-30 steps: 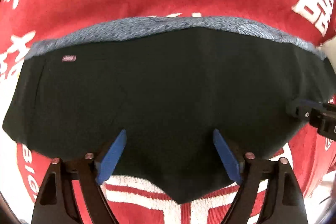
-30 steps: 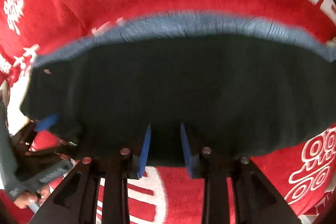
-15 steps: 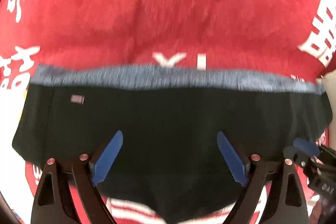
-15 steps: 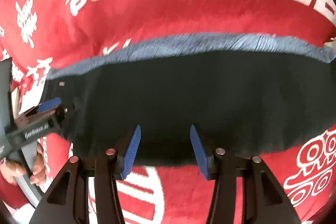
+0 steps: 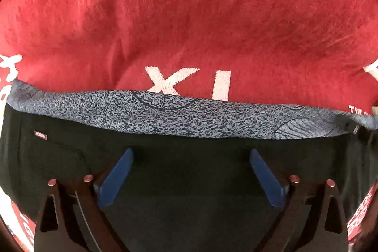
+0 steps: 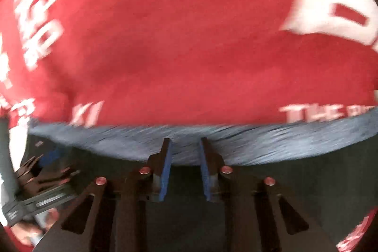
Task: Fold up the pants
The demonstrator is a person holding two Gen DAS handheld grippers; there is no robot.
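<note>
Looking down, we are seeing the pants (image 5: 189, 171) lying folded into a flat dark block on the red blanket (image 5: 189, 23), speckled blue waistband (image 5: 189, 117) at the far edge. Our left tongs (image 5: 191, 157) are opening wide and empty above them; our right tongs (image 6: 185, 145) are closing, nothing clamped between. We are judging one fold laid, more perhaps remaining.

pants (image 6: 295, 181) smeared by motion blur, left claw (image 6: 50, 158) — blurred, edge-cropped
</note>
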